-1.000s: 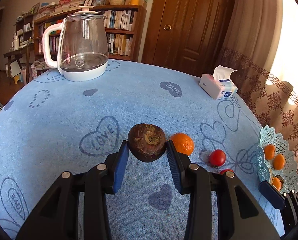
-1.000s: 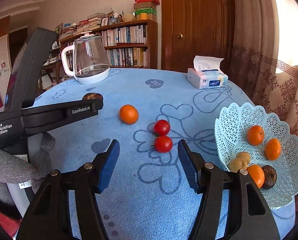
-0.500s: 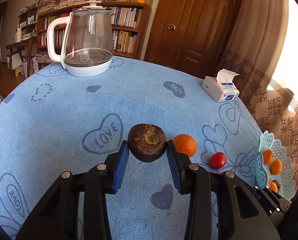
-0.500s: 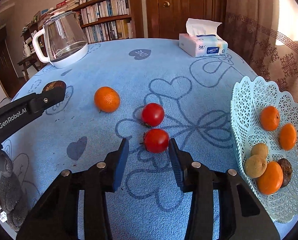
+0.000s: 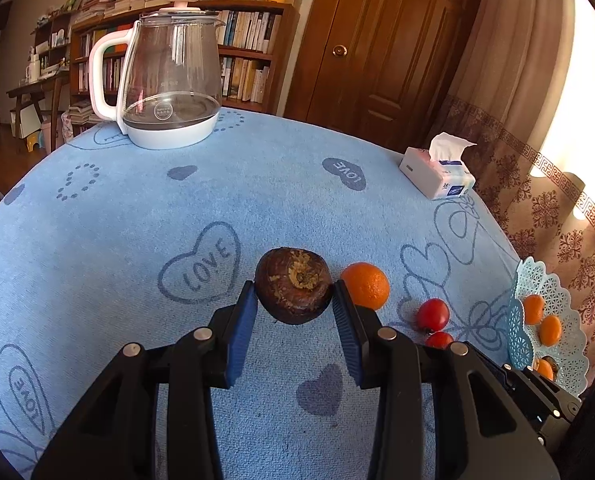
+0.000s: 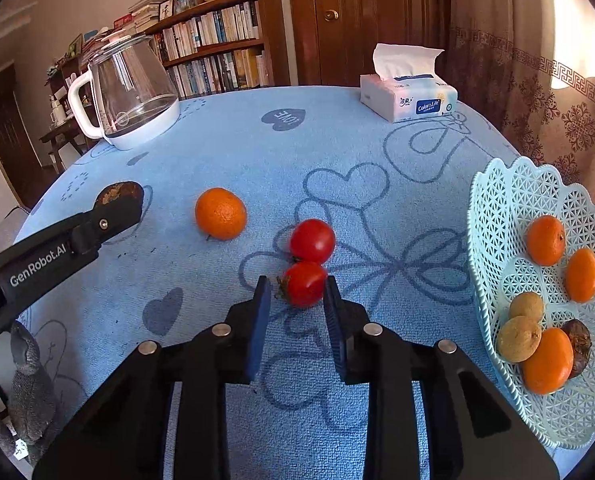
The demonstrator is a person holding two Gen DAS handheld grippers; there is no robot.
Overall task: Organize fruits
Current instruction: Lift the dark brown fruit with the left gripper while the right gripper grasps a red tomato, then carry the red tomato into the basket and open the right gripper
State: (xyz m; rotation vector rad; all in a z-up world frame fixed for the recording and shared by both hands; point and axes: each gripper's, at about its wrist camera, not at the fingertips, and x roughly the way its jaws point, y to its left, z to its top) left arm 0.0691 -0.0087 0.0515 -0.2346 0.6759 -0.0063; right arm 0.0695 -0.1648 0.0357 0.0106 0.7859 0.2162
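Right wrist: right hand-held gripper brackets one of two tomatoes, unclamped.

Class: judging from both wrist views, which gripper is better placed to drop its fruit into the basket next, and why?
Right, probably. The right gripper brackets a tomato close beside the basket. The left gripper already grips the dark brown fruit, but sits farther away.
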